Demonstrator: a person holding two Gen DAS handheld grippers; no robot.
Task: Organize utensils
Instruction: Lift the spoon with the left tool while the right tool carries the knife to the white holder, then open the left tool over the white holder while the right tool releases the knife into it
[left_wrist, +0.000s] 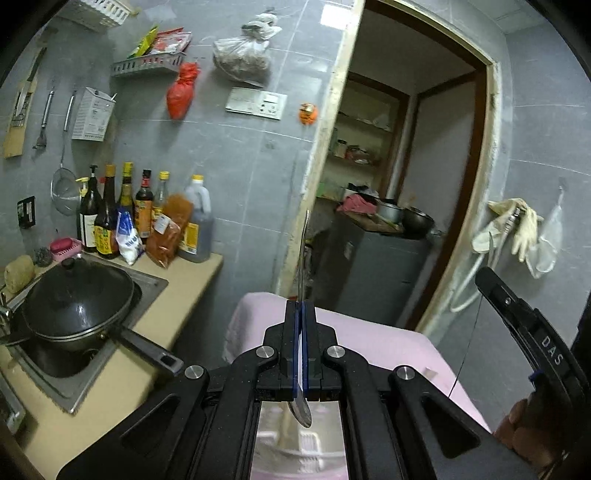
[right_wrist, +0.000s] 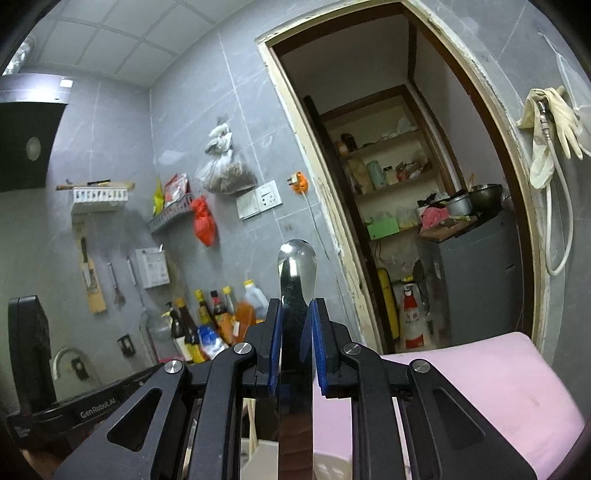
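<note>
Fingers come first in both views, and both pairs are pinching metal. In the left wrist view we see our left gripper (left_wrist: 300, 314) pressed together on a spoon (left_wrist: 303, 258) seen edge-on: its handle runs up and forward past the blue pads, a thin sliver against the doorway, while the bowl hangs below the fingers toward the camera. In the right wrist view our right gripper (right_wrist: 295, 314) grips a broad, flat utensil (right_wrist: 295, 280) face-on; its rounded polished end rises above the fingers, and the shaft runs down between them out of view, though we cannot tell whether it is a spoon or a spatula. So each long axis lies along its own fingers, pointing away from us, and both pieces are raised in the air over a pink cloth (left_wrist: 369, 332) that covers the surface just ahead. Part of the right tool shows at the edge of the left view, so we judge the two hands to be close side by side. A white slatted holder seems to sit below, but it is too hidden to place, so we cannot say which hand is nearer to it. Farther left, a desk (left_wrist: 184, 280) carries a lidded wok (left_wrist: 77, 295) in the sink and sauce bottles (left_wrist: 129, 206); beyond is an open doorway (left_wrist: 406, 166).
</note>
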